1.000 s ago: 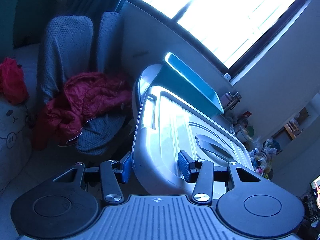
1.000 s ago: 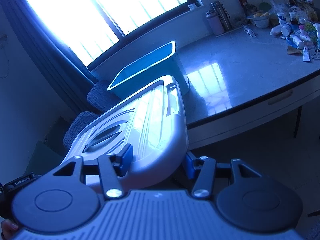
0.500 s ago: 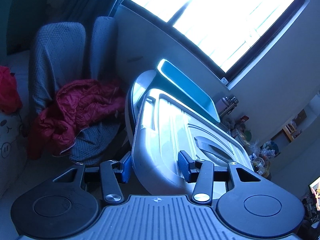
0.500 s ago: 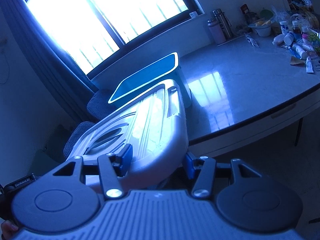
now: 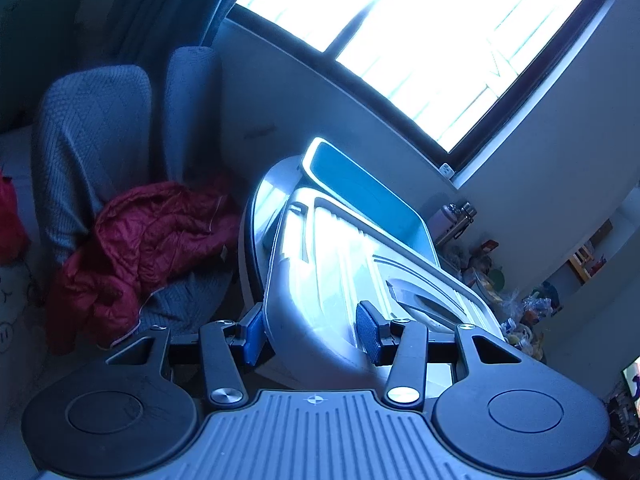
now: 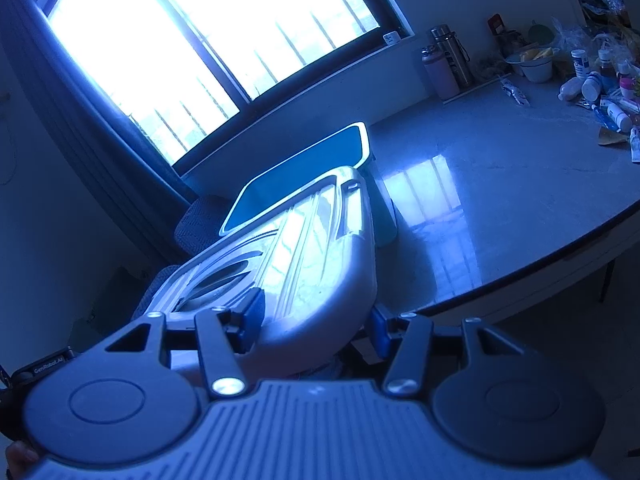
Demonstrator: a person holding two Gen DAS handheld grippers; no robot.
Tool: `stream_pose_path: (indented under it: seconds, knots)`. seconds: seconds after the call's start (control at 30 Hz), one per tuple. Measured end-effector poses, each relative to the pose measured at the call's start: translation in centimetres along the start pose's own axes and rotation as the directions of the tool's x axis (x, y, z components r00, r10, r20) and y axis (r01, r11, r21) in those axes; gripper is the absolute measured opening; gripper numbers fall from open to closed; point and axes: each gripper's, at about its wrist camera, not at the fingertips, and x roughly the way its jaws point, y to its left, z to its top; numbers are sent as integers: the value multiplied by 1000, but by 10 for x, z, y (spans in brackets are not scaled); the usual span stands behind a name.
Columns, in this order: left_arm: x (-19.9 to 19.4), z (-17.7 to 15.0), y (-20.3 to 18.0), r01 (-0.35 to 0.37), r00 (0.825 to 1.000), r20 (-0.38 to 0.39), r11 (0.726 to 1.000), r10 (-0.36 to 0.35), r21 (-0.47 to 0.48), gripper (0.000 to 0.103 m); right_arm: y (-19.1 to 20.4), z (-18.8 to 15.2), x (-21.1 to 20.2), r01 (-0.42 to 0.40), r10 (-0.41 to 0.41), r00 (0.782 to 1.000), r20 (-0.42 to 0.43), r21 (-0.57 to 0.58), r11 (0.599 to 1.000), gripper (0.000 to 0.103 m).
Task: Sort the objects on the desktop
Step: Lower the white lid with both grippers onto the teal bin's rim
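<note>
Fingers, left view: blue pads of the left gripper (image 5: 312, 334) clamp one near end of a white ribbed lid (image 5: 332, 280), one pad under its outer wall, the other on top of its ribbed face.
Lid, left view: tilted, near edge low between the pads, far edge rising toward a teal bin (image 5: 360, 196) that stands on a round table (image 5: 264, 200).
Only in left view: two grey chairs (image 5: 92, 140) at far left, a red quilted jacket (image 5: 148, 248) heaped on the nearer seat, and open floor below the lid's left edge.
Clutter, left view: bottles and small items crowd the far right, too small to name.
Fingers, right view: right gripper (image 6: 316, 326) grips the lid's other near end (image 6: 320, 268), left pad on top, right pad beneath and partly hidden by the rim.
Lid, right view: it hangs off the table's near left edge, its far corner overlapping the teal bin (image 6: 320, 160); whether they touch I cannot tell.
Only in right view: the broad table top (image 6: 500, 200), bare and glossy through its middle, with a dark curved rim running near right.
Far right edge, right view: two flasks (image 6: 448, 64), a bowl (image 6: 536, 66) and scattered bottles (image 6: 592, 84) keep well apart from the bin.
Open room: bare top between bin and clutter; floor shows beyond the rim at near right.
Window (image 6: 192, 52): bright, behind the bin in both views.
</note>
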Motion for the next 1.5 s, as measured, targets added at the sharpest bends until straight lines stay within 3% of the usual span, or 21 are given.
stream_pose_path:
  seconds: [0.63,1.5]
  knots:
    - [43,30,5,23,999,-33,1000,-23,18,49,7,10,23,45,-45,999,22,24,999,54]
    - [98,78,-13,30,999,-13,999,-30,45,49,4,50,67,31,-33,997,63,33,999,54]
